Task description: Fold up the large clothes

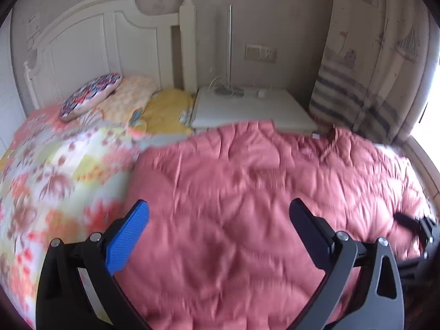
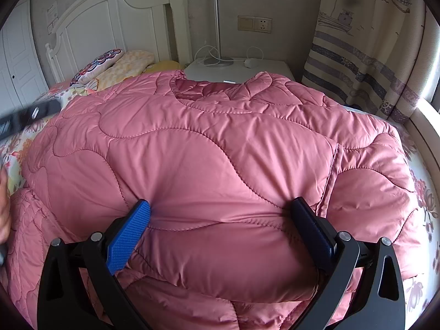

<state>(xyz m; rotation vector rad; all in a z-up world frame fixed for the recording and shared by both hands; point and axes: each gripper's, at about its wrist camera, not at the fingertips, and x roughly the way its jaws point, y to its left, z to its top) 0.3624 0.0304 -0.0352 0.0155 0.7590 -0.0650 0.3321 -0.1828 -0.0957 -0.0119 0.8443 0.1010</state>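
Note:
A pink quilted padded jacket (image 2: 220, 143) lies spread on the bed, collar toward the nightstand; it also fills the left wrist view (image 1: 247, 192), which is blurred. My right gripper (image 2: 220, 214) is open, its fingers pressed down into a puffy fold of the jacket, one either side of it. My left gripper (image 1: 218, 214) is open and empty above the jacket's left part. It shows as a blurred dark bar at the left edge of the right wrist view (image 2: 33, 115). The right gripper shows at the right edge of the left wrist view (image 1: 415, 225).
The bed has a floral cover (image 1: 55, 178), with pillows (image 1: 90, 96) by the white headboard (image 2: 110, 13). A white nightstand (image 1: 247, 107) with a lamp pole stands behind. A striped curtain (image 2: 371, 55) hangs at the right by the window ledge.

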